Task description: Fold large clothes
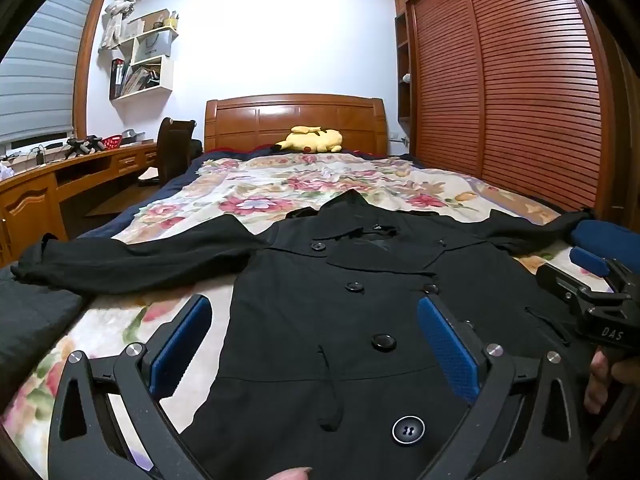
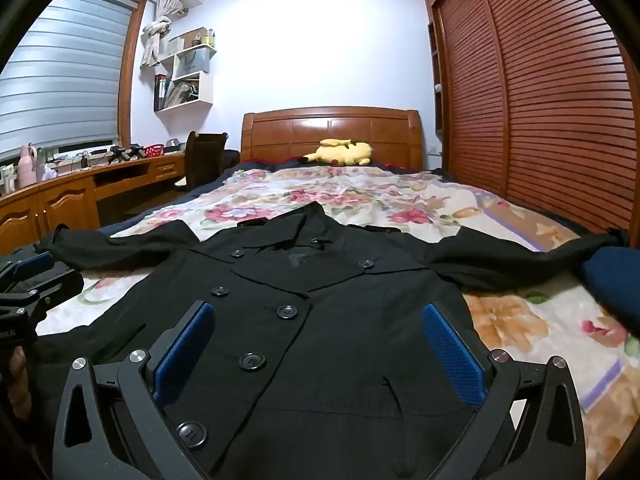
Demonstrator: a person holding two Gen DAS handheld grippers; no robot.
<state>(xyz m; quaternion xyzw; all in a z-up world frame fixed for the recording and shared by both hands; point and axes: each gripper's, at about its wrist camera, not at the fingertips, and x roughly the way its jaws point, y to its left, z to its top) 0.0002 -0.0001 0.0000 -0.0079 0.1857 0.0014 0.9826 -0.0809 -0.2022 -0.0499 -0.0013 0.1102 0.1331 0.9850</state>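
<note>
A wide bed with a flowered cream-and-pink bedspread fills the room, and everything else can be placed from it. Along its right side runs a tall wardrobe of reddish-brown slatted sliding doors. At its far end stands a polished orange-brown wooden headboard. Off its left side, under a window with grey blinds, runs a long wooden counter with cluttered small items, and a dark chair is drawn up to it.

On the near half of the bed lies a large black double-breasted coat with round black buttons, front up, collar toward the headboard, both sleeves spread out flat to the bed's two sides.

A yellow plush toy rests on the bed just before the headboard.

The left gripper hovers over the coat's lower front, its blue-padded jaws spread wide apart with nothing clamped. The right gripper hangs beside it over the same hem area, jaws likewise wide apart and empty.
</note>
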